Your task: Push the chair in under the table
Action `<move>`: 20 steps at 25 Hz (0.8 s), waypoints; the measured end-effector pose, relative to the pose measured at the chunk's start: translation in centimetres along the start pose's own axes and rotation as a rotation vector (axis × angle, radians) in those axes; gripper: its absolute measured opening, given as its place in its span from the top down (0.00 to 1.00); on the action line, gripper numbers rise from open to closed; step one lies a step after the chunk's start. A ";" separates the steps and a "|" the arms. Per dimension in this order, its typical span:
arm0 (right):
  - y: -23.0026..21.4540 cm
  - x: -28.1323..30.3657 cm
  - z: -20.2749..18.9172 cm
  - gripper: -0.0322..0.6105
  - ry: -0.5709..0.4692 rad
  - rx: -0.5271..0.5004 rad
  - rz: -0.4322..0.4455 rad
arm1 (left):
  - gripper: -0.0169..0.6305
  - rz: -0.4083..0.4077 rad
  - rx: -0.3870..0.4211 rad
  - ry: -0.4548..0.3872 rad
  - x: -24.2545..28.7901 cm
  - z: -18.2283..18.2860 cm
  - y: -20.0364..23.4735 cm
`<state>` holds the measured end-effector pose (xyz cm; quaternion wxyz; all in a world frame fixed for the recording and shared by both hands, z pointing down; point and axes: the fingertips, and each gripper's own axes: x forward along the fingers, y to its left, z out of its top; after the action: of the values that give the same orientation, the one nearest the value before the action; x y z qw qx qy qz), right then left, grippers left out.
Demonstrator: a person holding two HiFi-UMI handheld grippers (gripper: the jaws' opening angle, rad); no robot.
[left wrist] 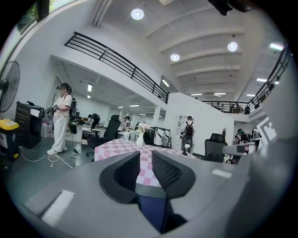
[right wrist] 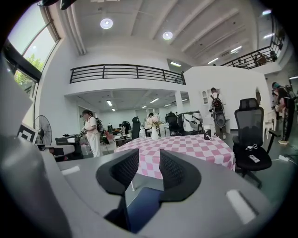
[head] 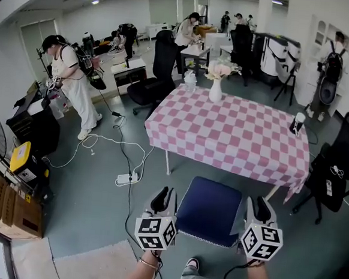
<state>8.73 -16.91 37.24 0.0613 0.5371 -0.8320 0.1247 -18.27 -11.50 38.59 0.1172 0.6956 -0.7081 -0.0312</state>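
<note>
Standing on the grey floor (head: pixel 91 201) just on the near side of the table (head: pixel 235 134), the chair (head: pixel 208 209) has its blue seat's far edge close to the hanging pink checked cloth. The left tongs (head: pixel 165 194) and right tongs (head: pixel 262 204) flank the seat's side edges, both with jaws apart, pinching nothing. A white vase (head: pixel 215 90) stands at the table's far edge

Legs of the chair (head: pixel 208 209) seem hidden beneath its seat.
</note>
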 end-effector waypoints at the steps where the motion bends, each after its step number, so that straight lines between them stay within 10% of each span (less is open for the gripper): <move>1: -0.3 0.5 0.0 0.76 -0.001 0.008 -0.006 | 0.87 -0.004 0.000 0.003 0.8 0.1 0.0; 20: -2.3 2.7 -0.9 0.76 -0.008 0.132 -0.157 | 0.87 -0.181 0.063 0.085 8.5 0.8 -1.2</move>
<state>9.67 -19.90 39.02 0.0319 0.6040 -0.7776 0.1717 -17.28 -20.10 38.64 0.1220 0.7609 -0.6373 0.0102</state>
